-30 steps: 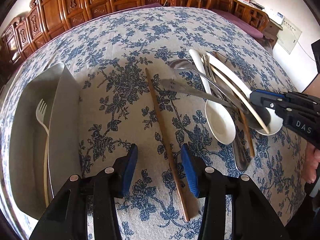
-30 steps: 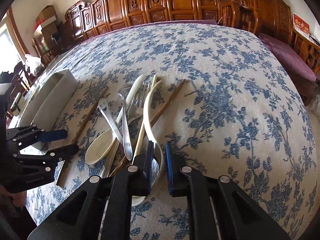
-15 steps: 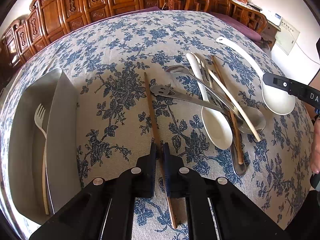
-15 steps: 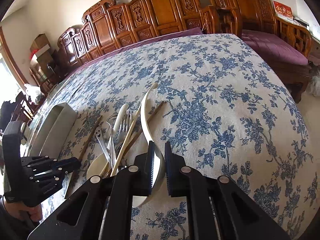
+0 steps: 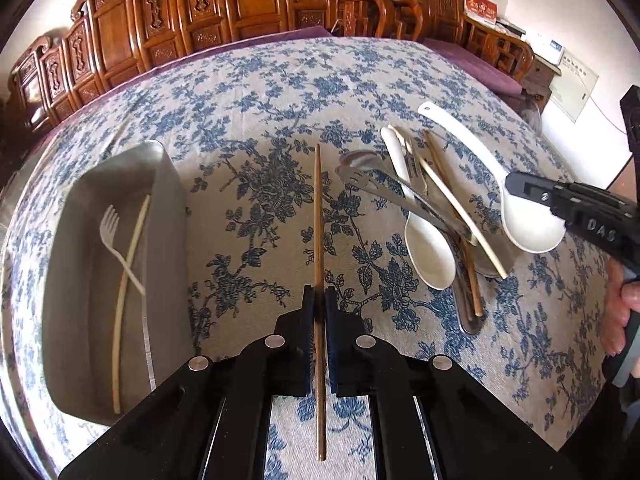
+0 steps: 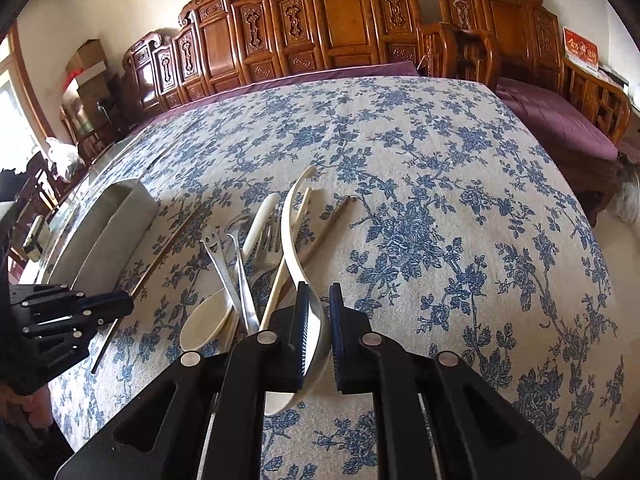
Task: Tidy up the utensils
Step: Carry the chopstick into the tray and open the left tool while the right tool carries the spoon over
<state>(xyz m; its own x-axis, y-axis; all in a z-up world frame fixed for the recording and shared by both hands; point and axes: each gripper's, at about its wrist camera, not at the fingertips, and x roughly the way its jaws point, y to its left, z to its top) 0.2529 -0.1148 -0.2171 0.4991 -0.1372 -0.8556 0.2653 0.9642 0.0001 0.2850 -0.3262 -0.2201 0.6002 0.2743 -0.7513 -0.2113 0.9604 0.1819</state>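
Observation:
My left gripper [image 5: 319,300] is shut on a brown wooden chopstick [image 5: 318,216], lifted off the floral tablecloth and pointing away from me. To its left stands a metal tray [image 5: 168,216] holding a white plastic fork [image 5: 120,240] and a pale chopstick [image 5: 130,256]. My right gripper [image 6: 318,300] is shut on the bowl of a large white spoon [image 6: 292,236], raised above the pile; in the left wrist view the large white spoon [image 5: 480,160] hangs at the right. The pile holds a smaller white spoon [image 5: 424,240], metal cutlery [image 5: 384,192], a pale chopstick and a brown chopstick [image 5: 452,208].
A blue-flowered cloth [image 6: 440,200] covers the whole table. Carved wooden chairs [image 6: 340,20] line the far edge, and a purple-cushioned bench [image 6: 560,120] runs along the right. A person's hand [image 5: 620,312] grips the right tool's handle.
My left gripper closed on the brown chopstick and lifted it off the cloth. My right gripper raised the large white spoon out of the pile.

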